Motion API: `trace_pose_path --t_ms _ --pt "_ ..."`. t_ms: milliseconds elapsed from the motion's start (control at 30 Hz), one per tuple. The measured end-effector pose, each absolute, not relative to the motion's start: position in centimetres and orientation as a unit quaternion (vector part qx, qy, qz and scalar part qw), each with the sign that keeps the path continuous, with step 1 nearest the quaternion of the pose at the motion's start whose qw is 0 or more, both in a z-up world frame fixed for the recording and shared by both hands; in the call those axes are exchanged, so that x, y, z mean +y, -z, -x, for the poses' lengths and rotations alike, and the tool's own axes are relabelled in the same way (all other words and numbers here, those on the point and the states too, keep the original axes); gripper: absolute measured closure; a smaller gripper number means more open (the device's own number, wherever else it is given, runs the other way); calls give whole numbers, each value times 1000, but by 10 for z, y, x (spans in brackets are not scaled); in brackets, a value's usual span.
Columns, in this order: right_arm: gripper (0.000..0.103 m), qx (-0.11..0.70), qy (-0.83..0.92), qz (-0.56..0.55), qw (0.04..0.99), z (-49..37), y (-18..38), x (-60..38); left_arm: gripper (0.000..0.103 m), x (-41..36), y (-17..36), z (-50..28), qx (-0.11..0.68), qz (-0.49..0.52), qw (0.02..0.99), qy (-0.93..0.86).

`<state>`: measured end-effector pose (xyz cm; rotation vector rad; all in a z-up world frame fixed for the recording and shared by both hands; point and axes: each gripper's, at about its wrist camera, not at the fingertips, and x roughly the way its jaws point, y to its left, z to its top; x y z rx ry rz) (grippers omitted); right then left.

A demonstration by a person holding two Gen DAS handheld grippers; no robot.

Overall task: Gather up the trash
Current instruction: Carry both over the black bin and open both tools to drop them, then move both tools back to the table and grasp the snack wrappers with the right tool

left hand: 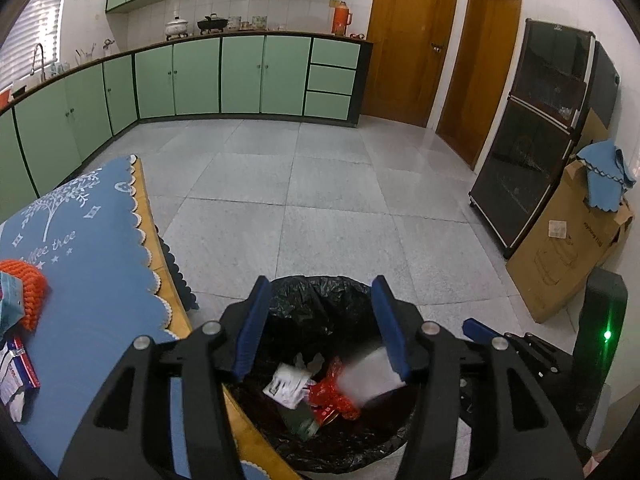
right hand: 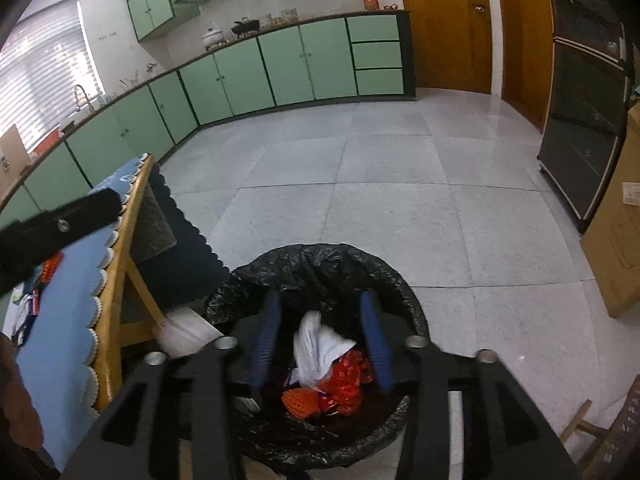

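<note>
Two handheld grippers hang over a round trash bin [left hand: 320, 292] lined with a black plastic bag, standing on a pale tiled kitchen floor just beside a wooden table [left hand: 176, 312] covered by a blue scalloped cloth [left hand: 92, 248]. The left gripper [left hand: 326, 328] has its blue-padded jaws spread apart with nothing pinched between them; a blurred white piece of paper [left hand: 370, 380] shows just inside its right pad, above the bin's opening, and whether it touches the pad cannot be told. The right gripper [right hand: 320, 340] also stands with its jaws parted over the bin, and a crumpled white tissue [right hand: 316, 348] lies between the pads without being squeezed. Inside the bin rest a red foil wrapper [right hand: 348, 384], an orange netted piece [right hand: 300, 400] and a printed white packet [left hand: 286, 386]. On the table's near end sit an orange knitted item [left hand: 30, 292] and some small printed packets [left hand: 16, 376]. Green cabinets [left hand: 240, 76] line the far wall, with brown doors [left hand: 408, 40] to the right.
</note>
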<state>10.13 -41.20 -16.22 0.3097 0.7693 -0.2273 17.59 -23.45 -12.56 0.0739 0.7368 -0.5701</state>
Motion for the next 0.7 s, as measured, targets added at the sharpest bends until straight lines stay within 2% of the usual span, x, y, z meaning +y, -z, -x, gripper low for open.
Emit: trace_pose_path --t_ms 33,100,367,500,700 --pt "51 371 112 -149 910 -100 160 -412 51 -231 123 -176 352 -31 894 274" --pt "37 363 118 -143 913 -95 153 -411 49 -225 117 -175 348 -23 898 270" --pt "11 316 113 -129 933 -80 110 -394 34 -175 88 -160 308 -1 922 233" --pt "6 292 91 -114 945 -79 88 -372 31 -133 74 -149 289 11 938 193" --pt "6 272 35 -101 956 -87 68 -324 29 -47 68 -129 271 5 959 81"
